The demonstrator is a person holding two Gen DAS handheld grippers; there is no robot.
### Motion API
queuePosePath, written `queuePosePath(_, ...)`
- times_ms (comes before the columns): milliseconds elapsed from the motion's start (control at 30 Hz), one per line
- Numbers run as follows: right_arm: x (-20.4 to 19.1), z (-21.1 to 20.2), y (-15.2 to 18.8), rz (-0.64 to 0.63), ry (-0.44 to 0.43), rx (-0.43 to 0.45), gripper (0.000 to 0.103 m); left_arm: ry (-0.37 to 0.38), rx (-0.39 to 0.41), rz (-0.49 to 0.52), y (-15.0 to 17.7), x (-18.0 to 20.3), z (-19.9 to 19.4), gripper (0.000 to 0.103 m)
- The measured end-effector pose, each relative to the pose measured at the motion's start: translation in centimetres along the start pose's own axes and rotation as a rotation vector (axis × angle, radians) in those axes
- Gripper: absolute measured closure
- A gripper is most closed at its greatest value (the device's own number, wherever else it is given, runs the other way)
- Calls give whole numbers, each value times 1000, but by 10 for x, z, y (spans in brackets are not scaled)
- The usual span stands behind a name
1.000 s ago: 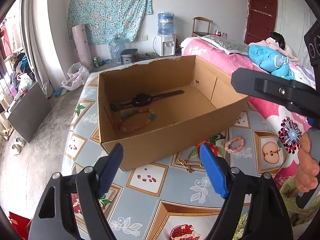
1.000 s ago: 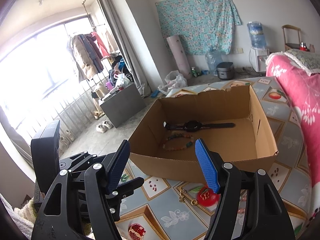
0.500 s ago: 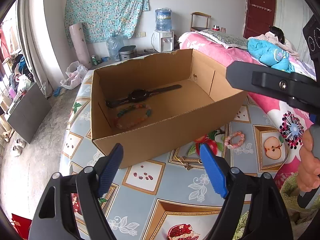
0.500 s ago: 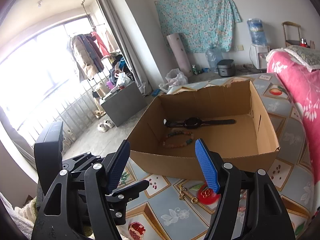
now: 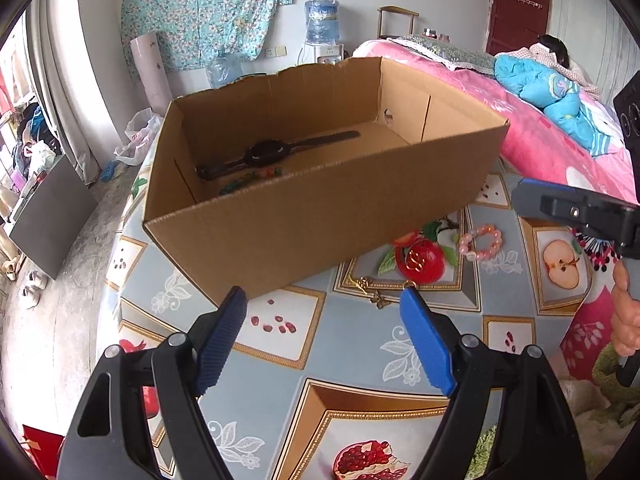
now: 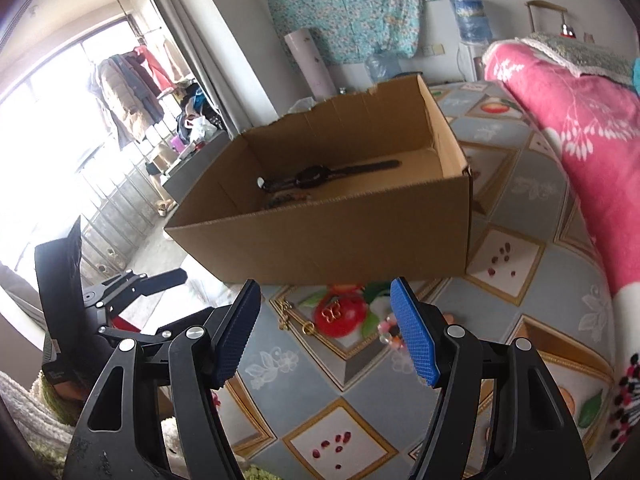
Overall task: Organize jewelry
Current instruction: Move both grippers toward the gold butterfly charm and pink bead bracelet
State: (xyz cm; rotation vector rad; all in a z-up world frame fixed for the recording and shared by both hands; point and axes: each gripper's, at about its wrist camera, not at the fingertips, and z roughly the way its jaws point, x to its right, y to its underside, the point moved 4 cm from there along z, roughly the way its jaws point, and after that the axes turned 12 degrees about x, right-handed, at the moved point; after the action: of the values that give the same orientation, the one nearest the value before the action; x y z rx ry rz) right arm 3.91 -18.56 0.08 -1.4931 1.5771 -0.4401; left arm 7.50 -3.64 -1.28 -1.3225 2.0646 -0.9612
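An open cardboard box [image 5: 320, 216] [image 6: 328, 240] stands on the patterned tablecloth. Inside lie a black watch [image 5: 264, 152] [image 6: 316, 174] and a multicoloured bead bracelet [image 5: 248, 178] [image 6: 286, 199], mostly hidden by the near wall. In front of the box lie a pink bead bracelet [image 5: 480, 242] [image 6: 386, 330], a gold butterfly trinket [image 5: 416, 258] [image 6: 334, 311] on a printed red fruit, and a gold chain [image 5: 370, 286] [image 6: 292, 316]. My left gripper [image 5: 324, 328] is open and empty, low over the cloth. My right gripper [image 6: 326, 312] is open and empty above the trinket.
A bed with a pink flowered quilt [image 5: 520, 112] [image 6: 580, 120] borders the table on the right. The table edge drops to the floor [image 5: 52, 280] on the left. The right gripper's body [image 5: 580, 216] shows at the right of the left wrist view.
Both grippers have dropped lower and moved closer to the table in front of the box. The box's near wall now hides most of the bead bracelet inside. Both stay open.
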Motion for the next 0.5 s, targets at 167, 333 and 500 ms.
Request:
queuePosePath(167,-8,9,18,-5,-1,-61,41,49,17,41,8,8,5,27)
queuePosePath(333,-20,15,24,-30,-6,-83,50,94,41,119,14,22,9,37)
queuePosePath(500,-19,30,30,-46,6,-144,65,123,46,173,20,28,16,49)
